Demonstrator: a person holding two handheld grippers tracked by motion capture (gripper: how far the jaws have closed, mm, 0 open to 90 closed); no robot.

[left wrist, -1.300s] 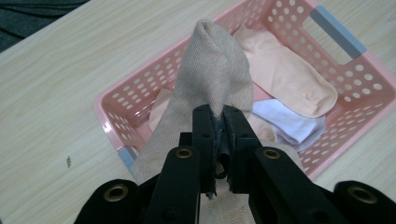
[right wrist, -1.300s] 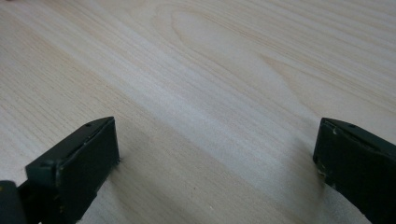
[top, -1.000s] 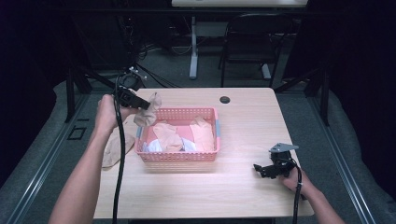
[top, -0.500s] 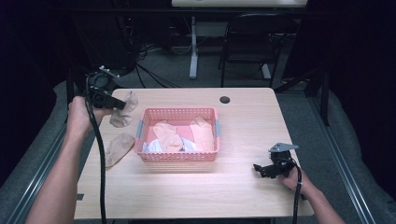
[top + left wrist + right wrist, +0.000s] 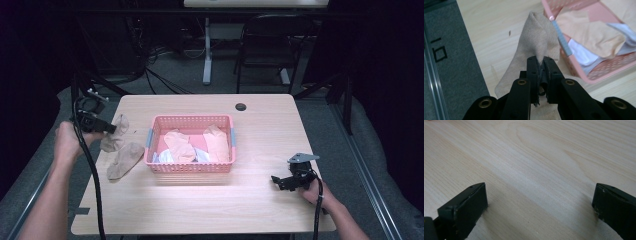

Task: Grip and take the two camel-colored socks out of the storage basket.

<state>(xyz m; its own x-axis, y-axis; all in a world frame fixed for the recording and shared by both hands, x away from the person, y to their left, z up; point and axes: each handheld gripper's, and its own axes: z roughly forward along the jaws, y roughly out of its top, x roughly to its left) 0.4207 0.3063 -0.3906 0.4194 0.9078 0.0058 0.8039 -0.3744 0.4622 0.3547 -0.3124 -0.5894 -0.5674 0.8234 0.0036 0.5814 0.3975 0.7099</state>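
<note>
Left hand-held gripper [image 5: 111, 129]: we found its jaws nearly closed, pinching a fold of a beige sock [image 5: 534, 47]. In the left gripper view the cloth rose from between the two black jaws [image 5: 539, 75] to a peak, then draped down on both sides. From the high view we noted that the held sock [image 5: 114, 136] hung just off the pink basket's [image 5: 190, 167] left end, over the bench [image 5: 210, 200], its lower part reaching toward a second beige sock [image 5: 125, 160]. That second one lay flat on the bench, also left of the basket and near its front corner; we could not tell whether the two socks touched.

Basket: mid-bench, holding peach and white cloth pieces [image 5: 192, 145]. The left gripper view showed its grey end handle [image 5: 562, 40] close beside the held sock.

Right hand-held gripper [image 5: 278, 181]: right of the basket and toward the person's edge, low over the bench. We saw its jaws [image 5: 541, 202] spread wide with bare wood between them, gripping nothing.

Small dark round mark [image 5: 241, 106] on the bench beyond the basket's far right corner.
</note>
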